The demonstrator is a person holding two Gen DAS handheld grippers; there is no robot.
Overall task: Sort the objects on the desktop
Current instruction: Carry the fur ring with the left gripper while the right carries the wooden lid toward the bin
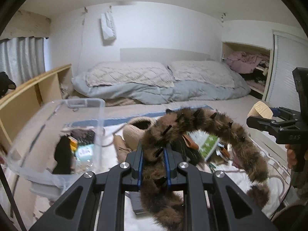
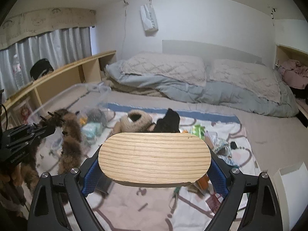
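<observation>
My left gripper (image 1: 154, 150) is shut on a long brown furry band (image 1: 211, 123) studded with black spikes, which arcs up and droops to the right, lifted off the blanket. The right wrist view shows the same left gripper (image 2: 51, 129) at far left with the furry band (image 2: 71, 136) hanging from it. My right gripper (image 2: 154, 155) holds an oval wooden board (image 2: 154, 159) by its two ends, jaws wide. In the left wrist view the right gripper (image 1: 267, 118) appears at the right edge with the wooden board (image 1: 259, 110) in it.
A clear plastic box (image 1: 57, 127) holding small items sits at the left. On the patterned blanket (image 2: 134, 211) lie a beige slipper (image 2: 134, 121), a black cloth item (image 2: 167, 121), a green packet (image 2: 198, 130) and other clutter. Pillows (image 2: 163, 67) behind; wooden shelf (image 2: 57, 80) along the left.
</observation>
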